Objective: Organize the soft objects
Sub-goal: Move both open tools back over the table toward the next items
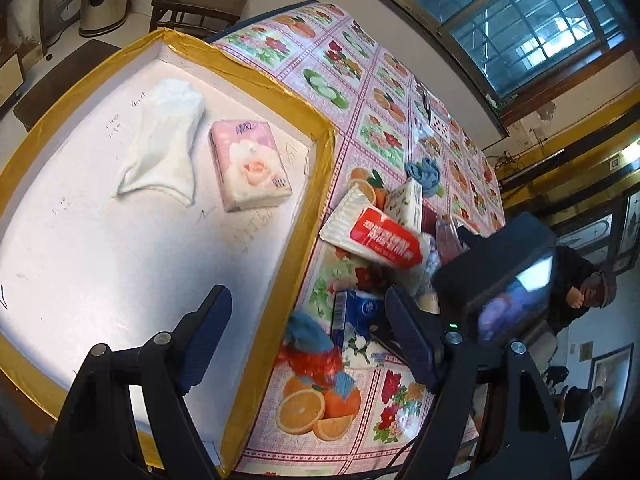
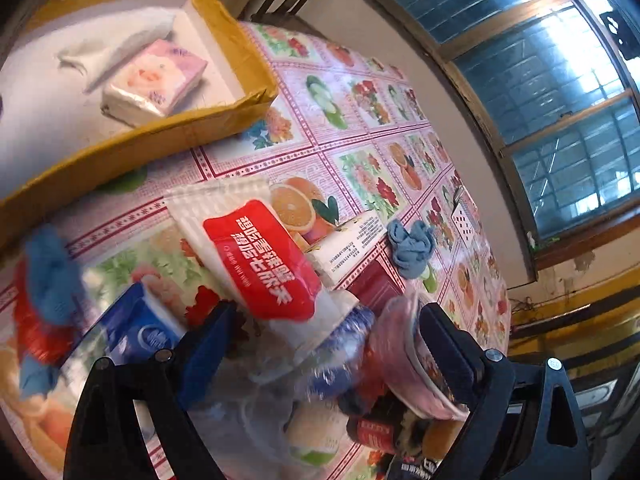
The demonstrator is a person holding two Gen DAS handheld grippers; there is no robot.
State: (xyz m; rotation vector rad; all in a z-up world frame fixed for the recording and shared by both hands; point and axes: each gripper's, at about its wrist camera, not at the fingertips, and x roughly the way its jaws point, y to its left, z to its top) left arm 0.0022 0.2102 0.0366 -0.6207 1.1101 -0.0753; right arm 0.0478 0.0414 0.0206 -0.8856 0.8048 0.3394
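A gold-taped box (image 1: 308, 216) with a white floor holds a white cloth (image 1: 164, 144) and a pink tissue pack (image 1: 248, 164); the right wrist view shows the same box (image 2: 132, 148), white cloth (image 2: 116, 44) and pink pack (image 2: 156, 80). My left gripper (image 1: 306, 320) is open above the box's near rim, over a red-and-blue fuzzy item (image 1: 312, 348) and a blue tissue pack (image 1: 360, 316). My right gripper (image 2: 328, 328) is open over a pile with a red-and-white packet (image 2: 260, 256), a clear blue-printed bag (image 2: 340, 344) and a pink bowl (image 2: 408, 356). Behind the pile lies a blue cloth (image 2: 412, 248).
A fruit-and-flower tablecloth (image 1: 360, 92) covers the table. A white carton (image 2: 348, 244) leans behind the packet and a playing card (image 2: 464, 216) lies farther back. A wooden chair (image 1: 200, 0) stands beyond the box. A person (image 1: 588, 292) sits at the far right.
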